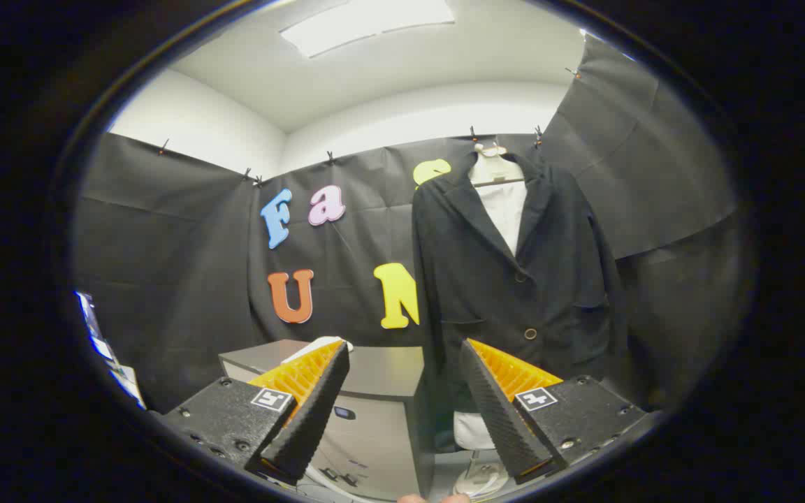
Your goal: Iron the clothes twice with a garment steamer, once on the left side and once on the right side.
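A small indoor booth set up for recording, not a lived-in home: black cloth (186,230) is clipped across plain white walls (193,126) under a flat ceiling light (367,21). A dark jacket (514,279) hangs on a mannequin stand beside a grey cabinet (381,412).

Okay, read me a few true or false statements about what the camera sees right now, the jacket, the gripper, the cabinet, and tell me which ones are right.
1. The gripper is shut on the dark jacket. False: its fingers are apart and hold nothing, and the jacket hangs beyond them.
2. The jacket hangs on a hanger against the black cloth wall. True.
3. A grey cabinet stands beside the jacket, beyond the fingers. True.
4. The jacket lies folded on top of the cabinet. False: it hangs upright, with something white inside its collar.
5. A ceiling light glows overhead. True.
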`<state>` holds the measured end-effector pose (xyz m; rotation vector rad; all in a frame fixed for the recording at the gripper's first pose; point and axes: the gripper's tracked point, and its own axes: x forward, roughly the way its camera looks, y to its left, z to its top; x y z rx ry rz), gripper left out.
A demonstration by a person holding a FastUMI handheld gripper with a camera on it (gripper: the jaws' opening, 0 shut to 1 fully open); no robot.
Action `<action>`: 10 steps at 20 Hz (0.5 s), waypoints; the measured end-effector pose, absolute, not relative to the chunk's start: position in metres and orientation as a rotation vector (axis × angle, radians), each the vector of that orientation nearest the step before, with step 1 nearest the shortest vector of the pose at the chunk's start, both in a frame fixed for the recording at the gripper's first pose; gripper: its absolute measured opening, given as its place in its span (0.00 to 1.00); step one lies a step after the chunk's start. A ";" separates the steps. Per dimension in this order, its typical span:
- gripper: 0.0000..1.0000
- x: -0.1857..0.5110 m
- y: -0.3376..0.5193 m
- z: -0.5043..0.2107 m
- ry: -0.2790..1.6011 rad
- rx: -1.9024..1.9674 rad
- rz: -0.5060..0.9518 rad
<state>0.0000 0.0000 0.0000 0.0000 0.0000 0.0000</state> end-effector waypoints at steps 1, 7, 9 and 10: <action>1.00 -0.002 0.007 0.000 0.003 0.001 -0.003; 1.00 -0.002 0.044 0.003 0.014 -0.014 0.030; 1.00 -0.002 0.047 0.021 -0.016 -0.031 0.062; 1.00 -0.003 0.048 0.030 -0.035 -0.042 0.075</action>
